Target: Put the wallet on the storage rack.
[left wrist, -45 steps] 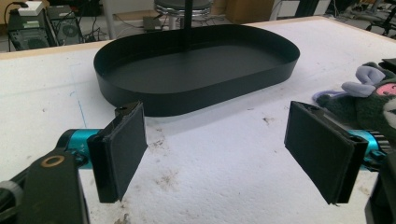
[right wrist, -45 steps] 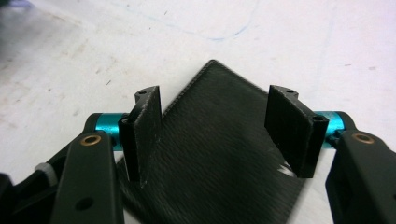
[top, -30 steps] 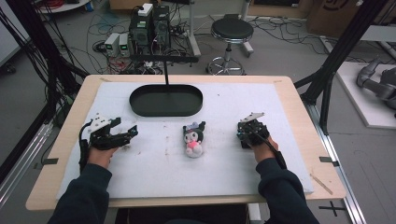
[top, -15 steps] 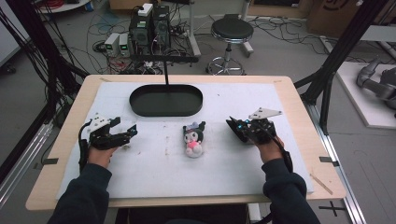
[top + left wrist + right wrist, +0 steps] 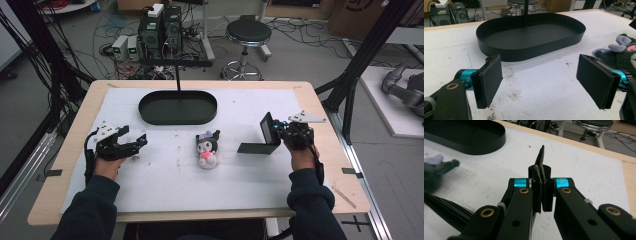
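Observation:
A small dark plush toy with a pink belly lies on the white mat in the middle of the table; it shows at the right edge of the left gripper view and at the left edge of the right gripper view. My left gripper rests at the table's left, open, with bare mat between its pads. To the right of the toy my right gripper is held above the mat, pointing left. Its pads are shut flat together on nothing.
A black oval tray stands at the back centre, with nothing in it, and a thin black post rises behind it. The wooden table edge runs close by the right hand. A stool and cables are on the floor beyond.
The right hand has lifted and rolled, so its jaws now point left toward the plush toy and cast a shadow on the mat. The left hand and the toy have stayed put.

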Action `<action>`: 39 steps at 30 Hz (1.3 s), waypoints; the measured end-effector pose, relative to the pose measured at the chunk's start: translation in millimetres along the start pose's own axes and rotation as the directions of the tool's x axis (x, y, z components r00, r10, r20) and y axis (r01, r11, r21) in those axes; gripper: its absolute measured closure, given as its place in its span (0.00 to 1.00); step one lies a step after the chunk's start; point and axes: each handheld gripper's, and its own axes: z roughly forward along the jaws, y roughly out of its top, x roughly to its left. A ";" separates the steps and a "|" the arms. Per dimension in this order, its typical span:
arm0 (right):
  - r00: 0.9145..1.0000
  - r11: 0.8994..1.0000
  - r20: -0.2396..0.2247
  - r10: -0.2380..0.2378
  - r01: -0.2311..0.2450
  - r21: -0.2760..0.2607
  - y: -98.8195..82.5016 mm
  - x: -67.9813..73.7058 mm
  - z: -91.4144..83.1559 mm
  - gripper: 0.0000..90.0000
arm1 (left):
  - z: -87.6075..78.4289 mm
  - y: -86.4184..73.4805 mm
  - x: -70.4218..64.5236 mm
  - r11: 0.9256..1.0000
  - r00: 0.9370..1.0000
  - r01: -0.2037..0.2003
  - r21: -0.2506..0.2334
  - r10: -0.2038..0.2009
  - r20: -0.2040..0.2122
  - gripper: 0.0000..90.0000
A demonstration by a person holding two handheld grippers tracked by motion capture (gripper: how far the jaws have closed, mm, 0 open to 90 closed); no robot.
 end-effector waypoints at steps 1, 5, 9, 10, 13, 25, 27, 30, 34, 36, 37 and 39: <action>1.000 1.000 0.014 -0.002 0.002 0.005 0.3 -0.7 4.6 1.00 | 0.2 -0.1 -0.2 1.000 1.000 0.002 0.001 -0.002 0.001 0.23; 0.999 1.000 0.049 0.000 -0.001 0.016 0.4 -1.1 13.4 0.99 | 0.3 -0.1 -0.5 1.000 1.000 -0.003 0.004 0.003 0.001 0.23; 0.996 0.999 0.081 0.026 -0.024 -0.029 -2.7 -2.9 16.0 0.80 | -0.2 0.0 0.2 1.000 1.000 -0.001 0.003 0.001 -0.002 0.23; 0.996 0.999 0.081 0.026 -0.024 -0.029 -2.7 -2.9 16.0 0.80 | -0.2 -0.1 0.2 1.000 1.000 0.001 0.003 -0.001 -0.003 0.23; 0.996 0.994 0.063 0.059 -0.053 -0.094 -2.7 -9.6 8.7 0.62 | -0.1 -0.3 0.1 1.000 1.000 0.001 0.005 -0.001 -0.001 0.23; 0.985 0.996 -0.172 -0.023 0.008 -0.088 -16.6 -7.6 14.5 0.29 | -0.9 0.3 0.1 1.000 1.000 0.002 -0.011 -0.002 0.007 0.23; 0.982 0.996 -0.188 -0.006 -0.010 -0.084 -17.0 -8.9 14.2 0.31 | -1.0 0.3 0.6 1.000 1.000 0.002 -0.012 -0.002 0.008 0.23; 0.977 0.996 -0.215 0.002 -0.021 -0.089 -16.8 -8.3 14.2 0.31 | -1.5 0.4 1.3 1.000 1.000 0.004 -0.010 -0.004 0.007 0.23; 0.969 0.996 -0.247 -0.016 -0.006 -0.086 -16.9 -5.3 15.7 0.29 | -1.9 0.2 1.8 1.000 1.000 0.005 -0.011 -0.005 0.006 0.23; 0.971 0.997 -0.239 -0.018 0.001 -0.073 -17.2 -4.0 16.4 0.29 | -2.2 0.3 2.3 1.000 1.000 0.003 -0.008 -0.003 0.004 0.23; 0.973 0.998 -0.227 -0.042 0.032 -0.047 -18.5 -1.0 19.8 0.29 | -2.0 0.2 2.2 1.000 1.000 0.005 -0.009 -0.005 0.005 0.23; 0.973 0.998 -0.226 -0.052 0.044 -0.043 -18.6 -0.5 20.8 0.29 | -1.6 0.0 1.7 1.000 1.000 0.006 -0.009 -0.006 0.007 0.23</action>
